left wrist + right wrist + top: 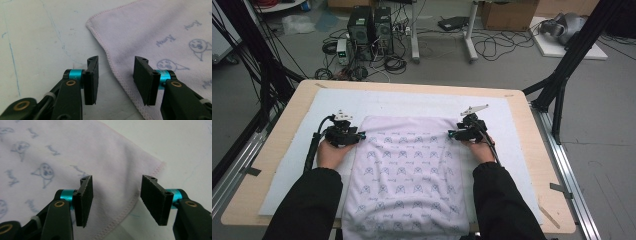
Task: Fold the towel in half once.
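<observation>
A pale lilac towel (pixel 407 170) with small blue cartoon prints lies flat on the white mat (pixel 512 130), and its near end reaches the table's front edge. My left gripper (pixel 361 135) sits low at the towel's far left corner. In the left gripper view its jaws (pixel 116 82) stand apart astride the stitched hem (pixel 115 72), one pad over the mat and the other over the cloth. My right gripper (pixel 451 134) is at the far right corner. Its jaws (pixel 116 202) also stand apart, with the towel's edge (pixel 135 200) running between them. Neither pair of pads presses on the cloth.
The mat covers most of a wooden table (pixel 542 170). Black frame posts (pixel 567 65) stand at the far right and far left. Computer towers (pixel 369 30), cables and a cardboard box (pixel 507 15) are on the floor beyond the table.
</observation>
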Tool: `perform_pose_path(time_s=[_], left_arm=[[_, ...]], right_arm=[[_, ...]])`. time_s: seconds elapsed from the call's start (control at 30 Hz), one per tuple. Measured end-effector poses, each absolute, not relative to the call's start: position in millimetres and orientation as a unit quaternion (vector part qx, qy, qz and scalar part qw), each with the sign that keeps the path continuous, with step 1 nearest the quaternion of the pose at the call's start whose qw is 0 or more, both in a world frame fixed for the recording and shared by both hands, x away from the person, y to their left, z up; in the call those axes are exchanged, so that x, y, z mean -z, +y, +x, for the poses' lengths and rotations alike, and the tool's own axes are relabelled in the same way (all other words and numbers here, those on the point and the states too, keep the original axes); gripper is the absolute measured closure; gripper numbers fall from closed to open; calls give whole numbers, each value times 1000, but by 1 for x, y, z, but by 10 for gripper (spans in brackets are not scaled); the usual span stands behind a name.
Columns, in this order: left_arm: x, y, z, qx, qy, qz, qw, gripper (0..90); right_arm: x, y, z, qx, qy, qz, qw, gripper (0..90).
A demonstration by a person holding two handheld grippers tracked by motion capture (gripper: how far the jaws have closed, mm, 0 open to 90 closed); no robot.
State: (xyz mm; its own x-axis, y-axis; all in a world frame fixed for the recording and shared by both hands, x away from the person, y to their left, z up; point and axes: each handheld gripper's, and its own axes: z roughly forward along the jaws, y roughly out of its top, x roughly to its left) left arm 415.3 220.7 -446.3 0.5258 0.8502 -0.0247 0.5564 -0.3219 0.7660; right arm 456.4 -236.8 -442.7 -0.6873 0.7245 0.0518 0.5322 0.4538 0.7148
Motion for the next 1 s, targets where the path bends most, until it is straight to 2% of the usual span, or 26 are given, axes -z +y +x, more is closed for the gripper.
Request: perform_pose_path(time_s=[0.07, 0.1, 0.2, 0.27, 0.4, 0.53, 0.77, 0.93, 1.0], left_arm=[[447, 218, 415, -196, 441, 790, 378, 646], [447, 217, 415, -195, 436, 792, 380, 709], [445, 212, 415, -194, 429, 798, 375, 849], [443, 208, 415, -203, 425, 805, 362, 866], [436, 214, 413, -189, 426, 800, 378, 871], [418, 228, 404, -176, 419, 781, 428, 873], [393, 244, 367, -150, 378, 779, 477, 873], [405, 251, 319, -128, 346, 795, 482, 870], [413, 253, 308, -112, 341, 808, 466, 823]], right_arm=[[444, -236, 457, -364, 843, 374, 132, 466], [444, -235, 457, -364, 843, 372, 134, 507], [444, -235, 456, -372, 845, 366, 119, 720], [444, -233, 456, -378, 849, 353, 105, 816], [439, -232, 453, -382, 853, 342, 93, 834], [415, -241, 443, -428, 837, 328, 92, 837], [376, -259, 404, -478, 823, 297, 79, 835], [380, -269, 357, -487, 826, 277, 57, 832], [390, -270, 340, -467, 840, 272, 36, 808]])
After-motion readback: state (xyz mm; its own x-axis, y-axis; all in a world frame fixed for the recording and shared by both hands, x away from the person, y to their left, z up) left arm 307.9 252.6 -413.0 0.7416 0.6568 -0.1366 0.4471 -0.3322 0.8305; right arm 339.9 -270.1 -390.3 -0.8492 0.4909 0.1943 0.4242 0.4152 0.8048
